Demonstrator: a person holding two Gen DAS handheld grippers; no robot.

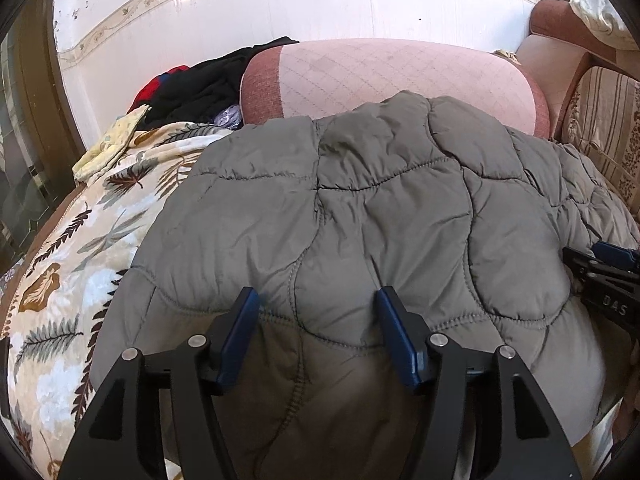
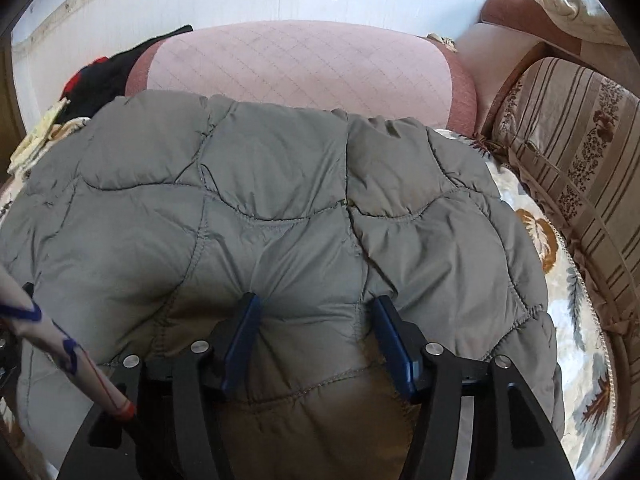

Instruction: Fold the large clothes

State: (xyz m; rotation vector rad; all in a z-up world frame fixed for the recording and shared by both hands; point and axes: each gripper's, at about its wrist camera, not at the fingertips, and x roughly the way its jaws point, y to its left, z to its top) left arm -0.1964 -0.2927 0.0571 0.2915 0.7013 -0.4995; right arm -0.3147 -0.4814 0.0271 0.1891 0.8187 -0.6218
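A grey quilted puffer jacket (image 1: 360, 208) lies spread over a sofa seat covered with a leaf-print throw (image 1: 80, 264). My left gripper (image 1: 318, 300) is open, its blue fingers wide apart, low over the jacket's near edge with puffy fabric between them. The right gripper shows at the right edge of the left wrist view (image 1: 608, 280). In the right wrist view the jacket (image 2: 280, 208) fills the middle, and my right gripper (image 2: 316, 308) is open, its fingers astride a bulge at the near edge. No jaw pinches the fabric.
A pink quilted sofa back cushion (image 1: 384, 76) stands behind the jacket. Dark and red clothes (image 1: 196, 84) and a yellow cloth (image 1: 112, 144) lie at the back left. A striped patterned cushion (image 2: 572, 152) sits at the right. A white tiled wall (image 1: 280, 4) is behind.
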